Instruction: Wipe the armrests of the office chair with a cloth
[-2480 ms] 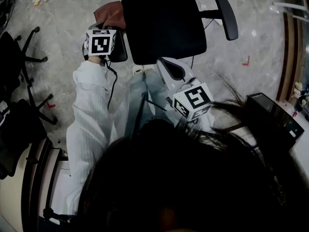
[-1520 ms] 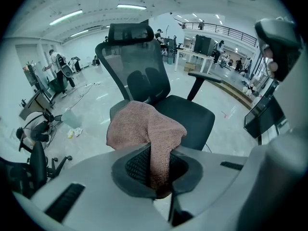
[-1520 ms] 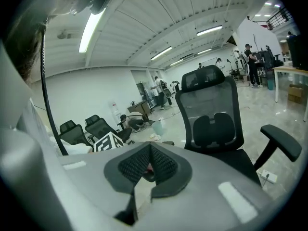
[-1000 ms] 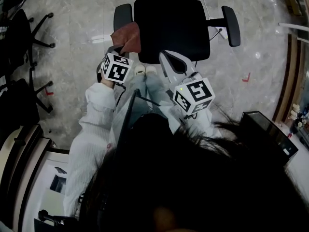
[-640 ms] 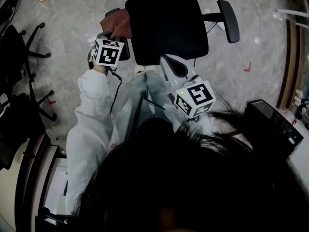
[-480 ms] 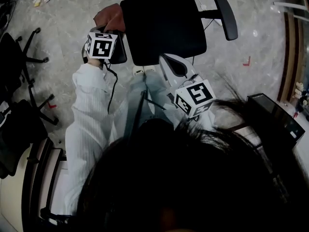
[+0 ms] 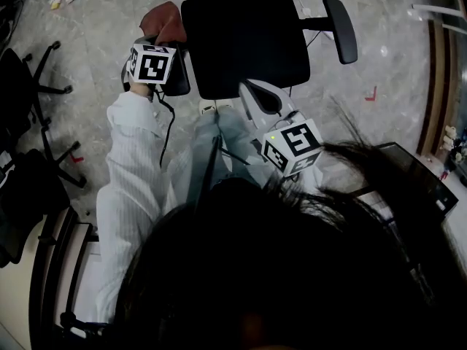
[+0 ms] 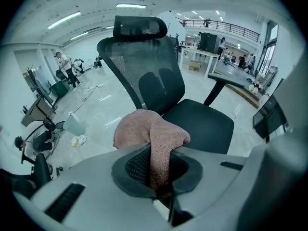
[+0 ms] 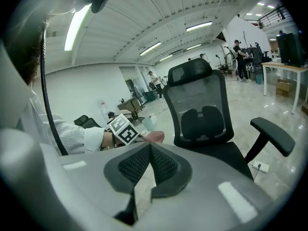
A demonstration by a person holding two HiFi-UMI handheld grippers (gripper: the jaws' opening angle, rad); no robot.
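Head view first: the office chair (image 7: 244,39) sits at 12 o'clock on the grey floor (image 7: 95,42), seat facing the person. The left gripper (image 7: 160,44) is over at about 10 o'clock, right above the chair's armrest (image 7: 180,80) on that side. The reddish-brown cloth (image 7: 162,22) bunches out past its marker cube over the far end of that armrest. Can't honestly tell from up here whether it's pressed onto the pad. The right gripper (image 7: 248,90) hangs near the middle, just off the seat's front edge at 6 o'clock of the seat. The other armrest (image 7: 341,29) is out at 2 o'clock, well apart from both grippers. More black chairs (image 7: 29,122) stand off at 9 o'clock.

Left gripper view: the fingers (image 8: 134,165) are clenched on the cloth. A fold runs down between the pads, and the rest flops up and forward toward 12 o'clock. Behind it are the mesh backrest (image 8: 144,76) and the seat.

Right gripper view: its fingers (image 9: 137,165) are pressed together with nothing between them. The chair fills 1 o'clock. At 9 o'clock you can see the left gripper's cube, a white sleeve (image 9: 72,136) and a bit of the cloth poking out.
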